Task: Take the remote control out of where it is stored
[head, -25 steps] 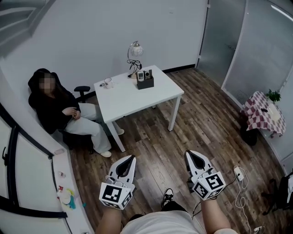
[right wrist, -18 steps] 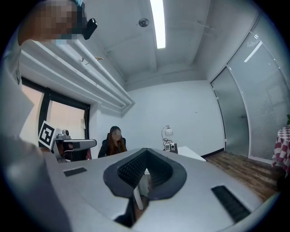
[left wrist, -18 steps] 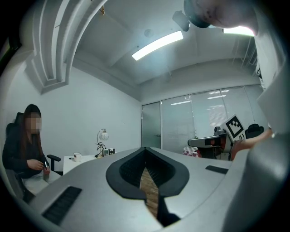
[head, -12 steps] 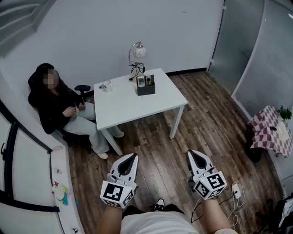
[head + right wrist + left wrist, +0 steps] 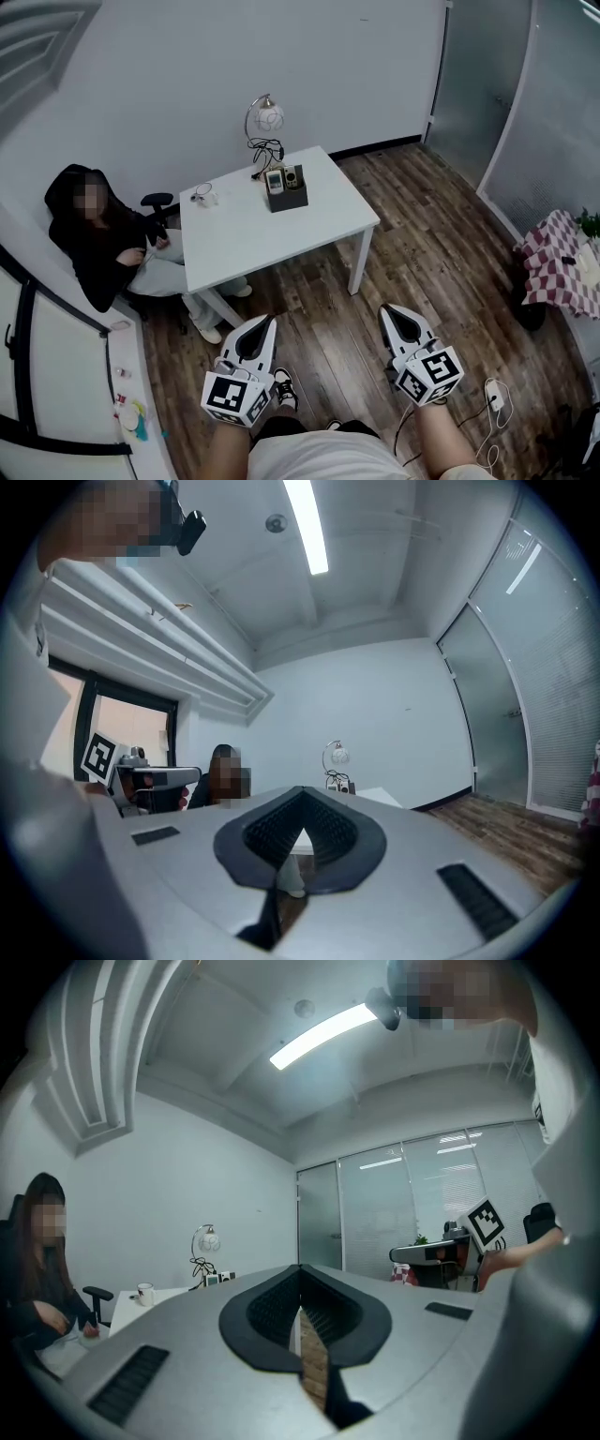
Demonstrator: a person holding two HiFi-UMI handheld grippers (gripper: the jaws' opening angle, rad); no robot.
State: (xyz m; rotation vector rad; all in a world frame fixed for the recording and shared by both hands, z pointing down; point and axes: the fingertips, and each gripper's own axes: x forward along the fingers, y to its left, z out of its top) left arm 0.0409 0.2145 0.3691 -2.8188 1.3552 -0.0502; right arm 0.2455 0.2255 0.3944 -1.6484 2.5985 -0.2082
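A black holder box point(image 5: 288, 198) stands near the far edge of the white table point(image 5: 281, 239). Two remote controls point(image 5: 276, 181) stand upright in it. Both my grippers are held level over the wooden floor, well short of the table and pointing toward it. My left gripper point(image 5: 270, 322) is shut and empty, and so is my right gripper point(image 5: 386, 312). In the left gripper view the shut jaw tips point(image 5: 300, 1269) frame the distant table point(image 5: 164, 1295) and the holder box point(image 5: 217, 1278). In the right gripper view the gripper point(image 5: 302, 792) points at the same box point(image 5: 342, 787).
A person point(image 5: 98, 248) sits on an office chair at the table's left. A lamp point(image 5: 267, 117) and a cup point(image 5: 204, 195) stand on the table. A checked-cloth side table point(image 5: 561, 267) is at the right, and a power strip with cable point(image 5: 495, 398) lies on the floor. A sill with small items point(image 5: 127, 412) runs along the left.
I have walked across the floor toward the table, carrying both grippers along side by side. The table and seated person have shifted left in view. Both jaws stayed shut.
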